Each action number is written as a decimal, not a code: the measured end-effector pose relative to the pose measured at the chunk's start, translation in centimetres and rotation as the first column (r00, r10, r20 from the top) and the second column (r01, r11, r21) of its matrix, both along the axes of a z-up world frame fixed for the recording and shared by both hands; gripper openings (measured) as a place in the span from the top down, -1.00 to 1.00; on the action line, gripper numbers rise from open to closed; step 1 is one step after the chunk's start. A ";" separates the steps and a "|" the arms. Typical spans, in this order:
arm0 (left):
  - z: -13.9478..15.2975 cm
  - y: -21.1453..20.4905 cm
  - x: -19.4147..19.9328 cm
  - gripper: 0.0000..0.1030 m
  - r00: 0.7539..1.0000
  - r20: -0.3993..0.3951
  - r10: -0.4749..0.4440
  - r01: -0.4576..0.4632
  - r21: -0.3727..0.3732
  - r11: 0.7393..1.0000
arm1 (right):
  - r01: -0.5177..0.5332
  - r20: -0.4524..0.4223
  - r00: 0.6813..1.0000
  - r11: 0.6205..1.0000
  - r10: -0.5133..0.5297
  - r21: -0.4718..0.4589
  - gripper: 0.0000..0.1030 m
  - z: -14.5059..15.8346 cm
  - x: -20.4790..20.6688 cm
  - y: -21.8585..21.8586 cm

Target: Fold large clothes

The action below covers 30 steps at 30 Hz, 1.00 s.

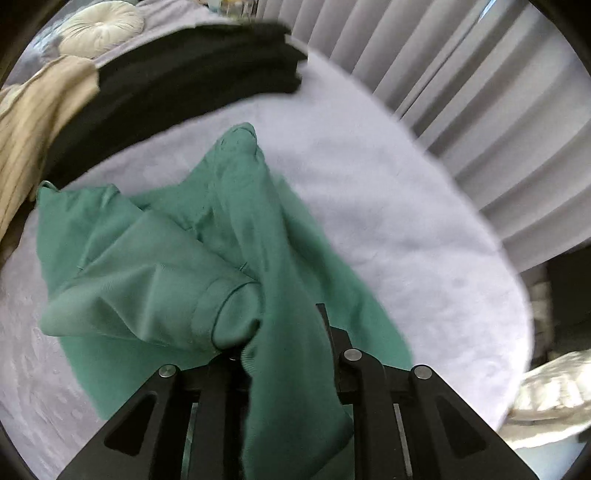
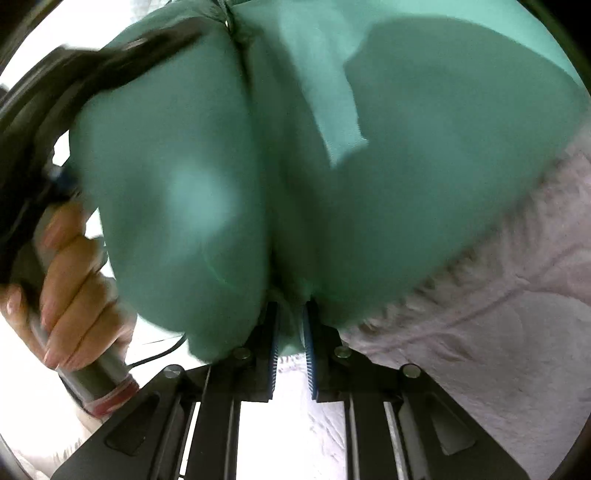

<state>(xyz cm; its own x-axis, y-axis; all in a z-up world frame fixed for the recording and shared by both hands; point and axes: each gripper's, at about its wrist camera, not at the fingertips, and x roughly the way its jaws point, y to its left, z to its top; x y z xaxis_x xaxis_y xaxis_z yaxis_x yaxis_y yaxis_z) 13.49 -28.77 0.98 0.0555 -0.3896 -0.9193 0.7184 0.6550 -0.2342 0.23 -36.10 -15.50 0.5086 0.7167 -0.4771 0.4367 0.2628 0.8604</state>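
One green garment, bunched at centre and lower left of the left wrist view on one pale bedspread. Left gripper clamped on a fold of it at lower centre. Right gripper likewise pinching green cloth between its blue-edged pads. One hand at left of the right wrist view. Upper left: one black garment, one beige garment, one round cushion.
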 end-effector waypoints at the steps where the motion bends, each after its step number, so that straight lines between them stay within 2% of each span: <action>1: -0.6 -0.5 -0.1 0.36 1.000 -0.013 0.002 -0.002 0.018 1.000 | 0.001 0.000 1.000 1.000 -0.001 0.010 0.72 -0.2 -0.2 0.0; 2: -0.8 -0.7 -0.1 -0.03 0.998 -0.058 0.010 -0.010 -0.008 1.000 | 0.001 0.000 1.000 1.000 -0.001 0.016 0.72 -0.3 -0.4 0.1; 4: -0.3 -0.3 -0.2 -0.40 0.994 -0.109 0.022 -0.030 -0.077 0.997 | 0.005 0.002 1.000 1.000 -0.005 0.031 0.72 -0.4 -0.7 0.1; 9: 3.0 -0.7 -1.5 -0.40 0.993 -0.106 -0.048 0.026 -0.201 0.979 | 0.033 0.004 0.999 0.999 -0.033 0.017 0.72 0.2 -1.0 -0.5; 12: 5.8 0.2 -1.5 -0.41 0.995 -0.078 -0.055 0.031 -0.288 0.957 | 0.059 0.007 0.998 0.997 -0.059 -0.049 0.72 1.5 -2.1 -2.0; 15: 7.5 3.1 -1.0 -0.41 1.000 -0.019 -0.003 -0.003 -0.299 0.954 | 0.073 0.012 0.997 0.989 -0.073 -0.131 0.71 3.0 -3.8 -3.2; 17: 7.6 5.3 -0.1 -0.41 0.998 0.027 0.060 -0.051 -0.255 0.966 | 0.083 0.026 0.996 0.982 -0.080 -0.169 0.70 4.0 -4.1 -3.2; 19: 6.6 7.7 0.8 -0.41 0.993 0.035 0.116 -0.107 -0.206 0.973 | 0.092 0.034 0.996 0.979 -0.088 -0.183 0.43 4.6 -4.2 -3.2; 21: 4.7 10.6 1.2 -0.41 0.985 -0.001 0.175 -0.173 -0.142 0.975 | 0.102 0.047 0.994 0.975 -0.094 -0.196 -0.35 5.2 -4.6 -3.3; 22: 3.5 12.4 1.5 -0.41 0.976 -0.030 0.218 -0.220 -0.102 0.970 | 0.109 0.072 0.993 0.977 -0.097 -0.186 -0.36 5.4 -4.9 -3.3; 25: 1.3 15.9 1.7 -0.41 0.953 -0.077 0.294 -0.298 -0.048 0.953 | 0.075 0.101 0.993 0.988 -0.062 -0.131 -0.36 5.5 -4.2 -1.7; 28: 0.4 18.5 1.9 -0.41 0.932 -0.090 0.351 -0.354 -0.017 0.935 | 0.034 0.097 0.995 0.997 -0.027 -0.071 -0.34 4.3 -2.3 0.8; 29: 0.5 18.8 1.8 -0.41 0.929 -0.090 0.359 -0.362 -0.017 0.932 | 0.036 0.103 0.994 0.998 -0.031 -0.053 -0.15 3.8 -1.5 1.4; 30: 0.7 19.2 1.7 -0.41 0.927 -0.088 0.364 -0.367 -0.019 0.930 | 0.048 0.106 0.993 0.998 -0.044 -0.039 0.51 3.7 -0.6 1.3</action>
